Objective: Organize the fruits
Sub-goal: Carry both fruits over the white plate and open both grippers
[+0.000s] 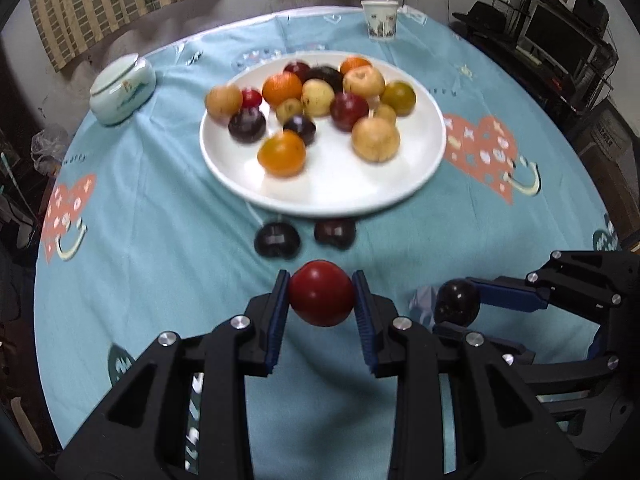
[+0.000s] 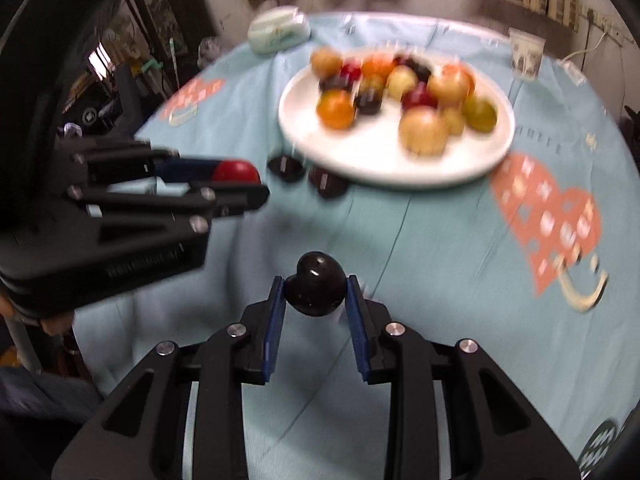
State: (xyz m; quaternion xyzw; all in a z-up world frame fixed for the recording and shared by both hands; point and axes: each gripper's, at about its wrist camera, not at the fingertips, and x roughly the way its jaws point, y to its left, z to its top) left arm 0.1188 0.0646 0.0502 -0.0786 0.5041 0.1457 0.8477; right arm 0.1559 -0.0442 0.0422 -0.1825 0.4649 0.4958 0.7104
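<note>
A white plate (image 1: 332, 196) holds several fruits: oranges, yellow ones, red and dark plums. Two dark plums (image 1: 277, 240) (image 1: 335, 233) lie on the blue tablecloth just in front of the plate. My left gripper (image 1: 321, 294) is shut on a red plum (image 1: 322, 293) above the cloth, near the plate's front edge. My right gripper (image 2: 315, 286) is shut on a dark plum (image 2: 315, 284); it shows at the right of the left wrist view (image 1: 458, 302). The plate (image 2: 400, 168) and the left gripper (image 2: 240, 184) also show in the right wrist view.
A pale green lidded jar (image 1: 122, 88) stands at the far left of the round table. A paper cup (image 1: 379, 20) stands at the far edge. Shelves with electronics (image 1: 560, 48) stand beyond the table at the right.
</note>
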